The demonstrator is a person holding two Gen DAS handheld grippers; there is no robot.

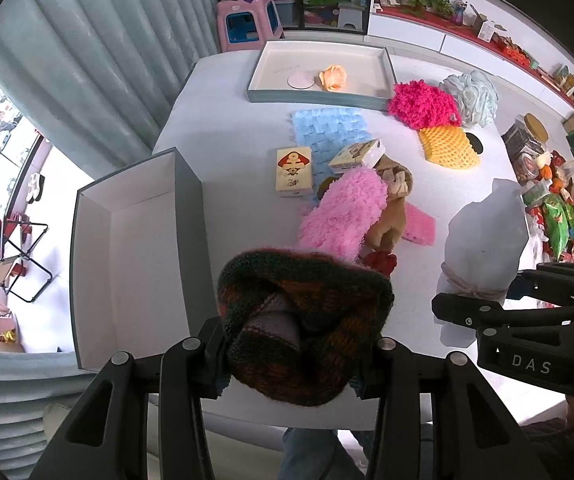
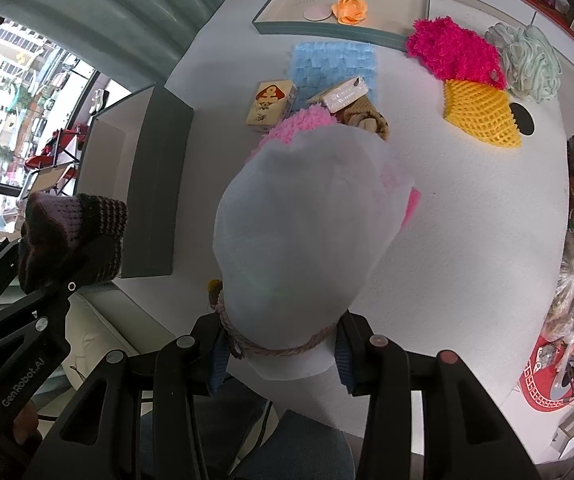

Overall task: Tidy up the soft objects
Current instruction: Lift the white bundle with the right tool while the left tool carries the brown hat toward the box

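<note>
I'm holding a dark knitted hat (image 1: 303, 328) pinched in my left hand-held gripper (image 1: 291, 360), just right of the open grey box (image 1: 127, 240). My right hand-held gripper (image 2: 283, 352) is clamping a white drawstring pouch (image 2: 307, 220) at its roped neck, hanging above the tabletop (image 2: 467, 220), the pink fluffy cloth (image 1: 343, 212) lying just beyond.

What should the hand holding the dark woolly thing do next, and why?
Probably swing the left gripper leftward over the open grey box and release. It is shut on the dark knitted piece, and that box sits right beside it.
</note>
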